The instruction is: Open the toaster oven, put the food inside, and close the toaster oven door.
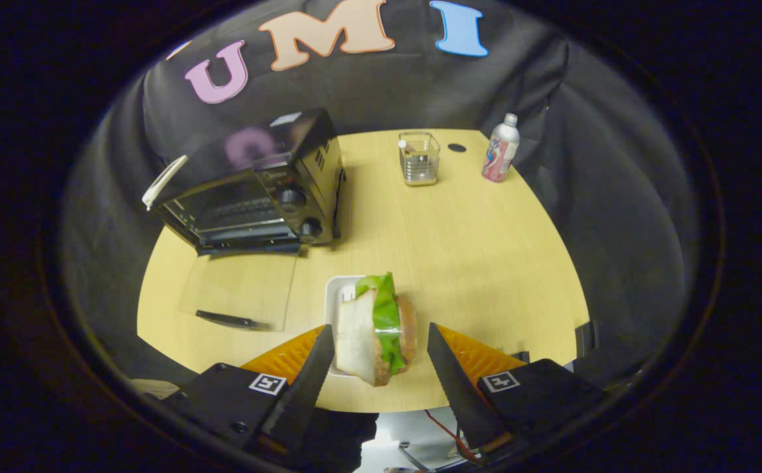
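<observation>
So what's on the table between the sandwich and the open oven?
In the gripper view, just the oven's glass door lying flat on bare table. The sandwich sits between the open fingers.

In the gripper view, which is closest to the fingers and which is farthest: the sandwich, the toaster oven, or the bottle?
1. Sandwich: between the open fingers of the gripper, over a white plate.
2. Toaster oven: farther back on the table, left side, door open.
3. Bottle: at the table's far edge, right side.
</observation>
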{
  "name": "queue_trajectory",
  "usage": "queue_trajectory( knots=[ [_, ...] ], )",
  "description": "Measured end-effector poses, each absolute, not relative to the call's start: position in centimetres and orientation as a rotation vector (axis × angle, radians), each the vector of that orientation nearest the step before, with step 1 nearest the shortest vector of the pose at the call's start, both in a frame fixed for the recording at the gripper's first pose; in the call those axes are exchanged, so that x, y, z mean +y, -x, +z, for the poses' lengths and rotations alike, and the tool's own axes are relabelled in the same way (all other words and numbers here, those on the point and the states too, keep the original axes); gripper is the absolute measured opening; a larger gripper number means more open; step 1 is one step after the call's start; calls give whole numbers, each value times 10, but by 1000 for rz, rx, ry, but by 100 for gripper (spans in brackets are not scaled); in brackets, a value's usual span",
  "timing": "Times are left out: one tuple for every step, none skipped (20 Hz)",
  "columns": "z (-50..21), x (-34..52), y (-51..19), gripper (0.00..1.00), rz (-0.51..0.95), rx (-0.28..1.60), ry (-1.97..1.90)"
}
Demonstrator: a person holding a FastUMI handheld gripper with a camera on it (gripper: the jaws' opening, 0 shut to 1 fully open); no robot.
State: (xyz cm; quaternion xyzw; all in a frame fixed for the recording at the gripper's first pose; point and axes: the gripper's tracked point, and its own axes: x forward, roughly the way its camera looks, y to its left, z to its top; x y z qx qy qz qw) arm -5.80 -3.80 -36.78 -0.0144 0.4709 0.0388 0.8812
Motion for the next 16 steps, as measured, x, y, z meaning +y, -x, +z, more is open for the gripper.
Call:
queue_trajectory(
  knots=[
    [-379,-41,58,92,93,1007,22],
    [-388,-42,57,92,110,1034,2],
    [-394,-41,56,92,130,1060,-21],
    [-400,-40,55,92,144,1078,-32],
    [-404,-42,53,91,156,1095,-32],
    [-408,-41,51,91,173,1108,-43],
    [-411,-37,49,90,188,1120,-61],
    [-413,-36,48,86,199,1128,-71],
    [-416,-33,48,82,211,1140,-85],
    [-417,-28,48,78,232,1154,-104],
    [-416,-22,50,74,254,1163,-125],
    [-414,-18,50,70,270,1171,-138],
    [-415,-14,50,66,277,1180,-151],
    [-410,-11,51,61,288,1187,-175],
    [-409,-8,49,57,277,1186,-202],
    [-409,-6,49,53,274,1191,-213]
  ],
)
